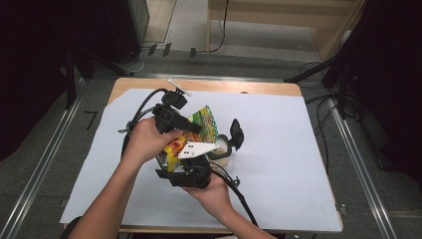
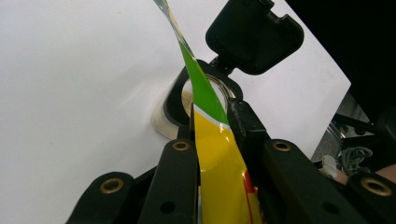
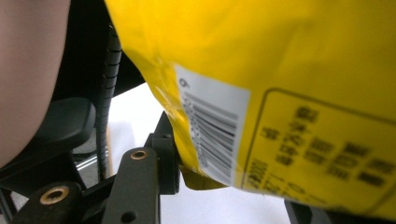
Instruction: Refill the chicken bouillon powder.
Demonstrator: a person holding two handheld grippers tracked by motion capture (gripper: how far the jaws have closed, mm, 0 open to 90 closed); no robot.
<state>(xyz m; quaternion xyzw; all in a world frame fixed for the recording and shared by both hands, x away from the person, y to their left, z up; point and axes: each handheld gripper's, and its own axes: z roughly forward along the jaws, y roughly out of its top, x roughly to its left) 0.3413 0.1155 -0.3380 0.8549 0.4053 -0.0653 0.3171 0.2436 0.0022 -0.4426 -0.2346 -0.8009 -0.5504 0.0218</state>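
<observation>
Both forearms enter from the lower edge of the high view and converge above the middle of the table. The left hand [image 1: 147, 139] wraps the left gripper [image 1: 191, 127] from above, its body pointing away and to the right, jaws clamped nearly shut on a thin sheet held edge-on between them. The right hand [image 1: 215, 191] cradles the right gripper [image 1: 174, 167] from beneath, jaws set part-way apart and gripping.

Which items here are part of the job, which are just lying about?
In the job:
- snack bag, yellow and green, held over the jar
- jar with its black flip lid open
- left claw and right claw, both clamped on the bag

Lying about:
- white sheet covering the table
- floor cables beyond the table
</observation>
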